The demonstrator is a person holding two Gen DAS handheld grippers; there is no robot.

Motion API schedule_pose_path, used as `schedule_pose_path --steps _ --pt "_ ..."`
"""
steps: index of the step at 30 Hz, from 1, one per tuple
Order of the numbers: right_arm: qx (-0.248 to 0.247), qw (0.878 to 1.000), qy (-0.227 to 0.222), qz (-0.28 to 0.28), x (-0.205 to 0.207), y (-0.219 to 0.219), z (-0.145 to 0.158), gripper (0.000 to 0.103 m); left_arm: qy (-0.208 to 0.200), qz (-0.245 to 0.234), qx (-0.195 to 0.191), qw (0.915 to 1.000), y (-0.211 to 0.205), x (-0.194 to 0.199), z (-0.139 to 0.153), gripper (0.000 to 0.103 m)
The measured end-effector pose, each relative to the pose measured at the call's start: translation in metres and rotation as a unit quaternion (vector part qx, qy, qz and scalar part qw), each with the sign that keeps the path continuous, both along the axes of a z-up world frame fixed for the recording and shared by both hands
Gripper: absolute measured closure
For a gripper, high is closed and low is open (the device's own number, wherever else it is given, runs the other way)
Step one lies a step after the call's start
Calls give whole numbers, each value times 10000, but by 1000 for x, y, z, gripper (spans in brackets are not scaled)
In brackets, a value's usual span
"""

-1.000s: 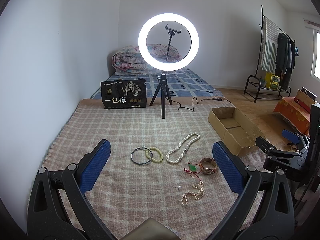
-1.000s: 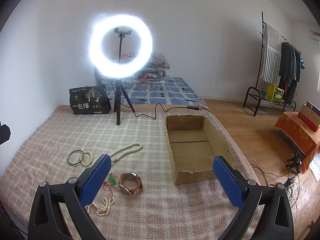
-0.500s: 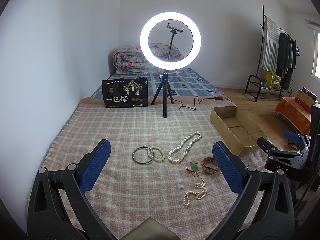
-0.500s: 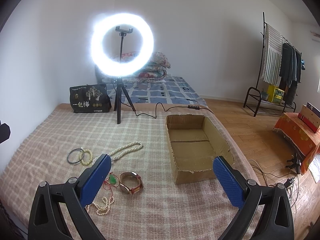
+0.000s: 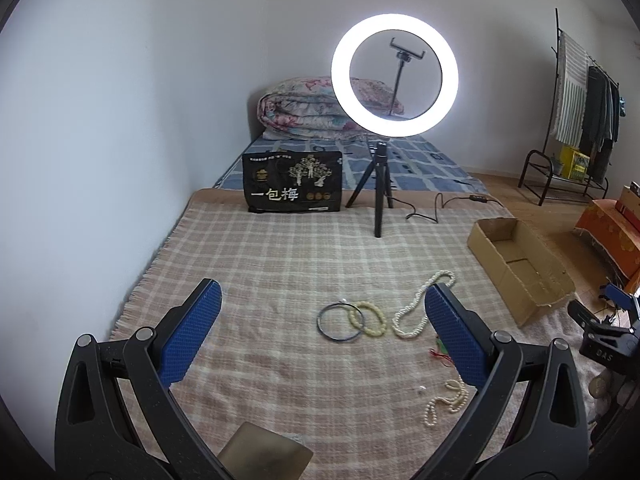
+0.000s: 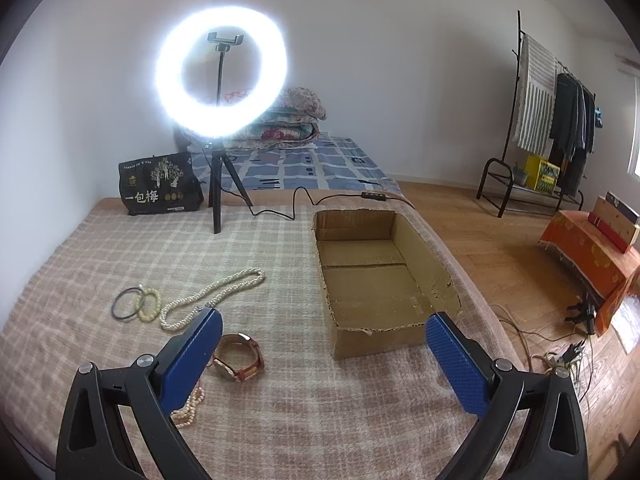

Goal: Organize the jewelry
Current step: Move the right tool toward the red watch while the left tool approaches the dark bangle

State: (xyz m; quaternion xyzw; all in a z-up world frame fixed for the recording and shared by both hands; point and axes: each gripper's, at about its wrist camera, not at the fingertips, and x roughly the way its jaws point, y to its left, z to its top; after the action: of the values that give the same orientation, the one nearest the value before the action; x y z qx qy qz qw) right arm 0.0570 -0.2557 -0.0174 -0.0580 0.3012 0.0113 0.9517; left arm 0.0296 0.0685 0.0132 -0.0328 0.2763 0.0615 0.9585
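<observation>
Jewelry lies on the checked blanket (image 5: 280,264): a dark metal bangle (image 5: 338,322), a pale bead bracelet (image 5: 368,319), a long pearl necklace (image 5: 420,308), a short pearl strand (image 5: 446,402) and a red cord with a green pendant (image 5: 440,350). A brown-strap watch (image 6: 238,362) shows in the right wrist view. My left gripper (image 5: 320,308) is open and empty above the blanket, near the bangle. My right gripper (image 6: 324,340) is open and empty, with the watch by its left finger. An open cardboard box (image 6: 380,280) stands ahead of it.
A lit ring light on a tripod (image 5: 380,208) stands at the back of the blanket, its cable (image 6: 296,204) trailing right. A black printed bag (image 5: 292,188) leans behind. A wall runs along the left. The bed edge drops to wooden floor on the right.
The left wrist view has shifted left, so the jewelry and box now sit further right. The right gripper has eased forward and left a little. Both stay open.
</observation>
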Motion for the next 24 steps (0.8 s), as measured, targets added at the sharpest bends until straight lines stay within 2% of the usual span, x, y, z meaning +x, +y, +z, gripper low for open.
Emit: schedule_pose_path --steps 4,9,12,15,17,19,22,24 --pt "-24 9997 64 226 6 8 -5 0 7 158 -3 9999 24 14 3 0" --pt "112 9986 320 397 19 16 -14 0 -6 46 -174 9998 42 33 2 0" --pt "134 9978 471 444 27 20 -21 0 17 30 -301 9995 48 46 -10 0" --pt "75 9960 696 557 37 29 -31 3 362 24 -507 9981 56 65 -35 0" --pt "38 9941 874 639 44 33 -39 4 681 -12 -648 9956 59 76 -51 10" --pt "75 9913 1101 716 51 37 -49 7 1024 0 -837 9912 65 90 -70 27" --pt "298 9867 1439 693 62 33 -62 12 1378 62 -1002 9854 69 104 -96 38" --pt "518 9825 1676 619 72 28 -72 19 1499 45 -1016 9835 67 109 -106 39"
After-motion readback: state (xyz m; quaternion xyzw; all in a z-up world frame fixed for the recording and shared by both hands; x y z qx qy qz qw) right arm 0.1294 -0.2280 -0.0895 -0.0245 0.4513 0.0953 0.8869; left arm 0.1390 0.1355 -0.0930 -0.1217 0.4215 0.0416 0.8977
